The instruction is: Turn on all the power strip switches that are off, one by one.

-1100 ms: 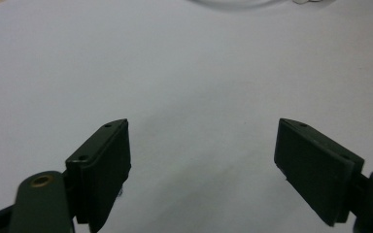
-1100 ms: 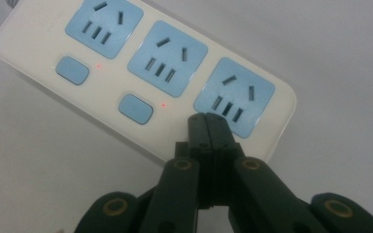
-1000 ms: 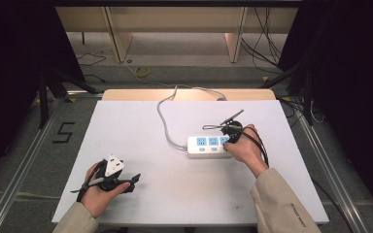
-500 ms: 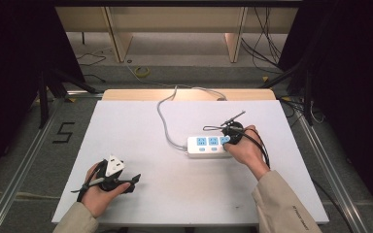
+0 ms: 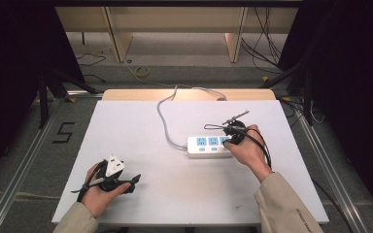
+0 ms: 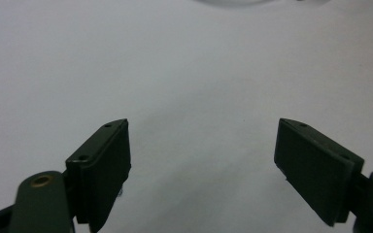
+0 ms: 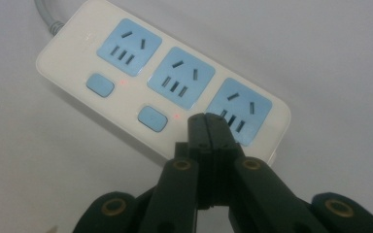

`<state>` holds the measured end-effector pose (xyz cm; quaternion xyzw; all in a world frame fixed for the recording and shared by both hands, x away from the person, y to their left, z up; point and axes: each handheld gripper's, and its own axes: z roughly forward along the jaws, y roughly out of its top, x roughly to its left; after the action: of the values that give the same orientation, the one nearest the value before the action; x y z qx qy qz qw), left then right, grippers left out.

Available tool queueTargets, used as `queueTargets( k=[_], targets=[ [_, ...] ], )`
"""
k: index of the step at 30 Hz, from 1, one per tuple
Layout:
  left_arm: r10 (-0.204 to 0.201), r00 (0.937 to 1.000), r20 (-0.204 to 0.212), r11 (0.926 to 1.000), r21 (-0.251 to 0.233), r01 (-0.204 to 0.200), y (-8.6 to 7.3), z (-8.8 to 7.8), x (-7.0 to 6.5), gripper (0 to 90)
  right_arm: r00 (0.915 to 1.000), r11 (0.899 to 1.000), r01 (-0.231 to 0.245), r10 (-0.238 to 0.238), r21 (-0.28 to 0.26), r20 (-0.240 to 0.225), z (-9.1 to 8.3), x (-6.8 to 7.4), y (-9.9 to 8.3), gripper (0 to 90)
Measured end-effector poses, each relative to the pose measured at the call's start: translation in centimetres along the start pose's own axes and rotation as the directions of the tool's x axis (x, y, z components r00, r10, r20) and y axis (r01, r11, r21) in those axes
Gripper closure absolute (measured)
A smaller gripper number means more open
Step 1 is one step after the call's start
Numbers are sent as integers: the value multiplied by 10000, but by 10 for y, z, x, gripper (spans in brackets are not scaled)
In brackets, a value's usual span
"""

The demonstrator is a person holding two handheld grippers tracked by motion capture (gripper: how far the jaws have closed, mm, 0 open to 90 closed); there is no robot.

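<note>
white table (image 5: 184,194), third switch behind jaws

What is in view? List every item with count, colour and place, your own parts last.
power strip: one, white with three blue sockets, right of table centre
switch buttons: two seen, blue, beside small red lights on the strip
cord: one, grey, running from the strip over the far edge
table: one, white top
floor mark "5": one, black, left of the table
left tool: one, black, open, over bare table near the front left
right tool: one, black, shut, tip over the strip's end socket
</note>
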<state>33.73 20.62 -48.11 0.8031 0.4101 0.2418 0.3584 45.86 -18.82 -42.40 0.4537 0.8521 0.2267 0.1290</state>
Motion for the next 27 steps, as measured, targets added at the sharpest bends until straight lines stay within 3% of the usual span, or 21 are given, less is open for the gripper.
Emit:
queueTargets(
  k=[8, 27],
  targets=[
    [-7, 10000, 0, 10000, 8, 7, 0, 0, 0, 209, 9999, 9994, -71, 68, -348, -93, -6, -4, -6, 898],
    [-15, 10000, 59, 10000, 49, 15, -1, 1, -1, 209, 9991, 9952, 20, -61, -983, -421, -22, -6, -29, 770]
  ],
)
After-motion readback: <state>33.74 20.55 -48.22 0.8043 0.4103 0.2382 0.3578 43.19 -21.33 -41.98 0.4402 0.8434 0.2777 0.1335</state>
